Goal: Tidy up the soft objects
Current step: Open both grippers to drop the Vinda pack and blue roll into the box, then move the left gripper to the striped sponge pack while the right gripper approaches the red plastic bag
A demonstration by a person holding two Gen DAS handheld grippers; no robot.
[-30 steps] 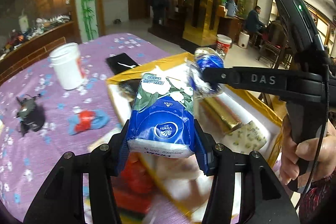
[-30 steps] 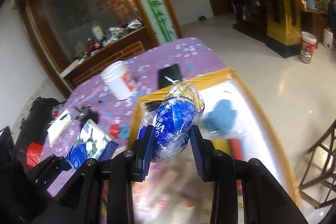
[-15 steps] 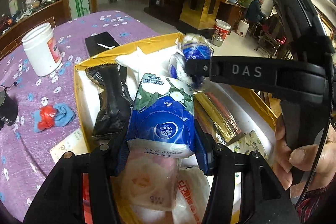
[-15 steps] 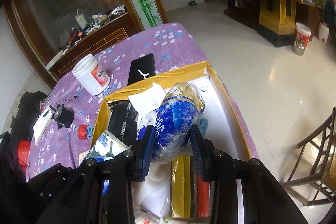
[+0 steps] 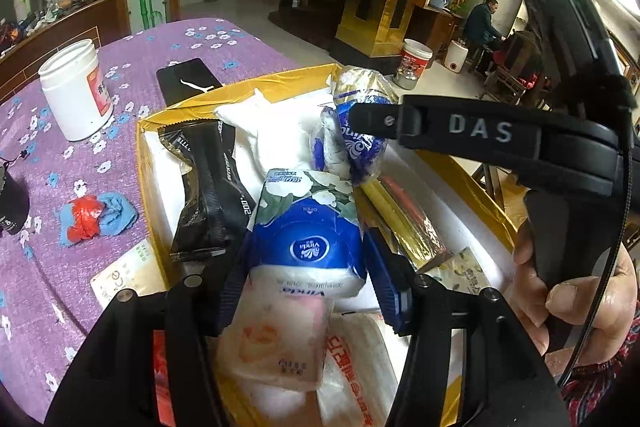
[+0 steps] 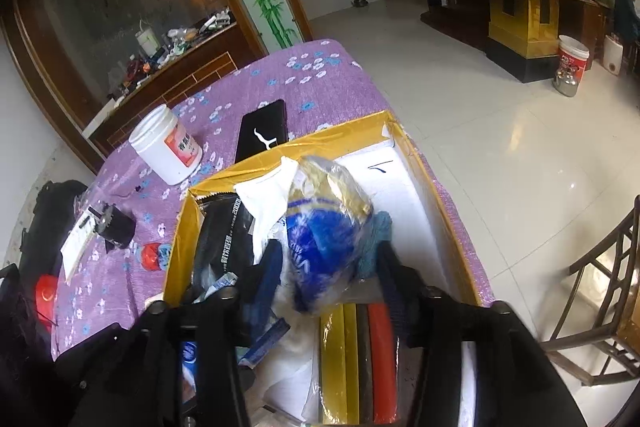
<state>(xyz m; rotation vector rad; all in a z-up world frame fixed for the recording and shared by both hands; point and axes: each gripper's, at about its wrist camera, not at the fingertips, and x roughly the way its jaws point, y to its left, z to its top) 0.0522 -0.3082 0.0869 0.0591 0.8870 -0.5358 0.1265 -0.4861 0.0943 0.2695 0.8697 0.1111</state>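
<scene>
If you let go now, the tissue pack clenched in your left gripper could slide off the loose packets heaped in the gold box, and the blue wrapped roll your right gripper grips could tumble after it. A second ago both hung over the purple surface; now they're low inside the box.

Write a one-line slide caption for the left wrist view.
Left gripper holds a tissue pack over the gold box.
</scene>
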